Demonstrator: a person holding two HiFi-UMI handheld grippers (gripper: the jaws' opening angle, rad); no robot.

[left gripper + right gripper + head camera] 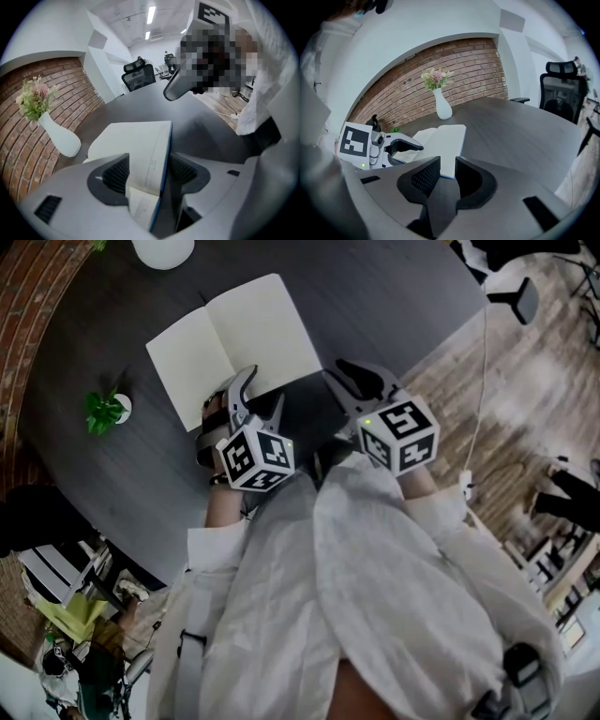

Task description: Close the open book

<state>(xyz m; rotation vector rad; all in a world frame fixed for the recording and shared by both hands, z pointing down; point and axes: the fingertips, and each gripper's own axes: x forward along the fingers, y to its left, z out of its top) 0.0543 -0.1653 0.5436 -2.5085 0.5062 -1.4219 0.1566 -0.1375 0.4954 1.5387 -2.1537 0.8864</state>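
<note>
- The open book (234, 338) lies on the table (394, 296) just ahead of the left gripper (258, 395), spine pointing away; the wide-apart jaws straddle its near edge without pinching.
- The right gripper (361, 381), jaws parted and empty, hangs just beside.

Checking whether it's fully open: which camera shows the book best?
Head view: the book lies nearly whole, both pages spread flat. Left gripper view shows it close up, edge-on; right gripper view, low and foreshortened.
</note>
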